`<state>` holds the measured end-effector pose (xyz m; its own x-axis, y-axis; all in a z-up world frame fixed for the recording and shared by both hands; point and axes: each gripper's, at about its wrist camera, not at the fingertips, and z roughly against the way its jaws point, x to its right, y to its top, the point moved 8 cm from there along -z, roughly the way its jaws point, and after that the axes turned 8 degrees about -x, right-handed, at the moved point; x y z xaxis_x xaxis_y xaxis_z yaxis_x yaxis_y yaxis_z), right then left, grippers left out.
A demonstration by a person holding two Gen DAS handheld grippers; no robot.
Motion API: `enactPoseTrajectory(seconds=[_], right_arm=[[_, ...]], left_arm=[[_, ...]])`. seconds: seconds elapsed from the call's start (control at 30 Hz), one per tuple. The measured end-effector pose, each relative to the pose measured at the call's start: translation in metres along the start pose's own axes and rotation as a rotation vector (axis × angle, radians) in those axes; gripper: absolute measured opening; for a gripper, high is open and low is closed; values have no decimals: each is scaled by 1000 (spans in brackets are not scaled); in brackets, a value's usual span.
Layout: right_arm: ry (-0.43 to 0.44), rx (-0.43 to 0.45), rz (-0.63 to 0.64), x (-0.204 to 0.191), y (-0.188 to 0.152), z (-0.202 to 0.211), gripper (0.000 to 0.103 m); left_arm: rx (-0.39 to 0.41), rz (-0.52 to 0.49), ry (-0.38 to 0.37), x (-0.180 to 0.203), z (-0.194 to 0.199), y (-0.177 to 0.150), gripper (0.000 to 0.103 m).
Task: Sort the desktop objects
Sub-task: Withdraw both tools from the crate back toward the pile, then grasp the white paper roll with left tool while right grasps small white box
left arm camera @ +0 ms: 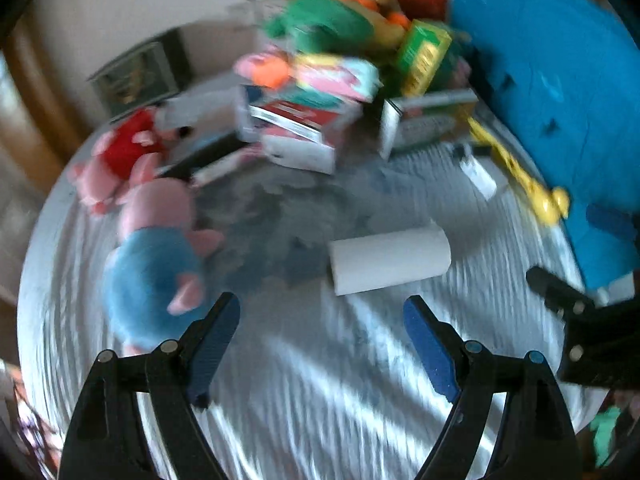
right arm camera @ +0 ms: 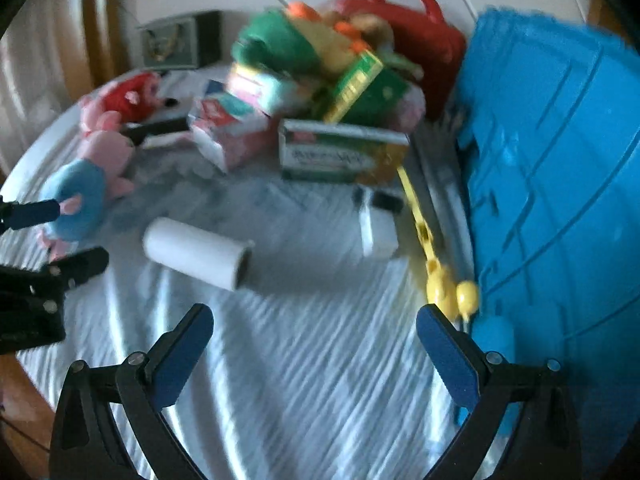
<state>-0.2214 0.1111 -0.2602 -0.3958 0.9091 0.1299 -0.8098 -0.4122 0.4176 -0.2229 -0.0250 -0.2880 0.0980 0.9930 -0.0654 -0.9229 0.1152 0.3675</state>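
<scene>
The left gripper (left arm camera: 322, 316) is hanging wide open over the near part of the worktop (left arm camera: 320, 400), holding nothing, and the right gripper (right arm camera: 314, 326) is standing just as wide and just as empty beside it. Both views are smeared with blur, so fine detail is not readable.

Just ahead of the 2 grippers a white roll (left arm camera: 390, 260) is lying on its side on the striped cover, apart from everything else. Toward the left edge a blue-bodied pink plush (left arm camera: 156, 264) is lying, with a red-bodied pink plush (left arm camera: 120, 160) farther back. Toward the right edge a small white block (right arm camera: 378, 228) and a yellow toy (right arm camera: 436, 264) are lying beside a big blue bin (right arm camera: 560, 180). I cannot tell whether the bin is holding anything.

Along the far edge, boxes (right arm camera: 344, 154) and soft toys are sitting in 1 mixed heap (left arm camera: 344, 52) in front of a red bag (right arm camera: 416, 28).

I am judging the sorting as barely begun: nothing is looking grouped, and the roll, both plush pigs, the block, the yellow toy and the whole heap are waiting
</scene>
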Motion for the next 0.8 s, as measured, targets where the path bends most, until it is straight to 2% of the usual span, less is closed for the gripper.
enactPoseTrajectory(seconds=[0.2, 0.33, 0.4, 0.47, 0.57, 0.63, 0.7, 0.8], right_arm=[[-36, -49, -132, 20, -5, -29, 103], [-57, -70, -209, 27, -8, -43, 103], [-61, -76, -244, 31, -9, -49, 103], [-56, -76, -269, 34, -7, -53, 103], [-46, -63, -304, 40, 0, -55, 103], [-34, -50, -326, 44, 8, -59, 103], [-10, -42, -349, 49, 17, -65, 103], [47, -21, -380, 53, 35, -77, 103]], left_arm=[[-7, -207, -2, 25, -45, 15, 84], [5, -275, -54, 40, -66, 34, 84], [0, -278, -47, 44, -77, 45, 84], [-15, -217, -50, 39, -91, 58, 85], [-47, -60, -123, 25, -105, 73, 84], [-46, 2, -115, 13, -110, 80, 84], [-38, 45, -93, 1, -113, 87, 84], [-57, 52, -108, -4, -120, 91, 84]])
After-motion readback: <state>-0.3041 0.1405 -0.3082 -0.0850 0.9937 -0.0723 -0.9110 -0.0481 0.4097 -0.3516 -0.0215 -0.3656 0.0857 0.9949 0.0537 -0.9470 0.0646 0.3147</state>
